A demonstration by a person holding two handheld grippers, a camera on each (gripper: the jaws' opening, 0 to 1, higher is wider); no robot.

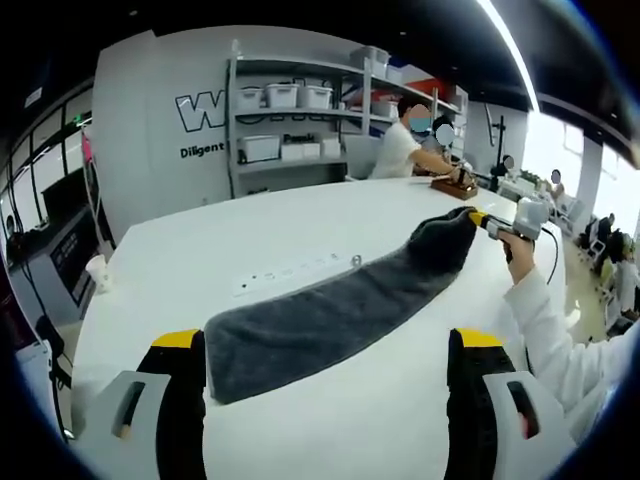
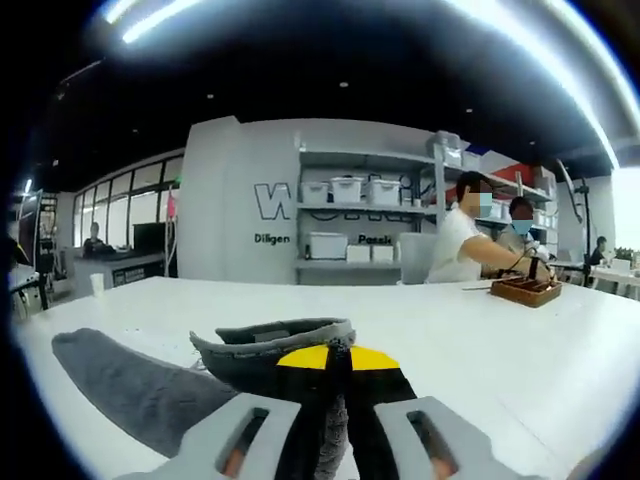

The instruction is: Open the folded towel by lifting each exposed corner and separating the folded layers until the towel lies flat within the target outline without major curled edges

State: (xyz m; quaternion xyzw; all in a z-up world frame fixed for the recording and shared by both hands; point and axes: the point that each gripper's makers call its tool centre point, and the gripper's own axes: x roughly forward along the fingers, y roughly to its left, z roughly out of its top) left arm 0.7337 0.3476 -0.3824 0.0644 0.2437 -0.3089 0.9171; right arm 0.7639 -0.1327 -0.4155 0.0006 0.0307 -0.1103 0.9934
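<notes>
Grey towel (image 1: 330, 315) lies as a long folded strip across the white table (image 1: 250, 240). Our right gripper (image 2: 338, 372) is clenched on the towel's far end and holds that end raised off the surface; the left gripper (image 1: 330, 385) has its jaws released and spread, straddling the near end without touching it. To do this step well, we judge we should pin or grasp the near corner with the left jaws, then draw the raised layer sideways rather than upward, so the fold peels open without curling. No target outline is discernible. Open tabletop lies on both sides of the strip; a wooden tray (image 2: 526, 290) and seated people sit well apart.
</notes>
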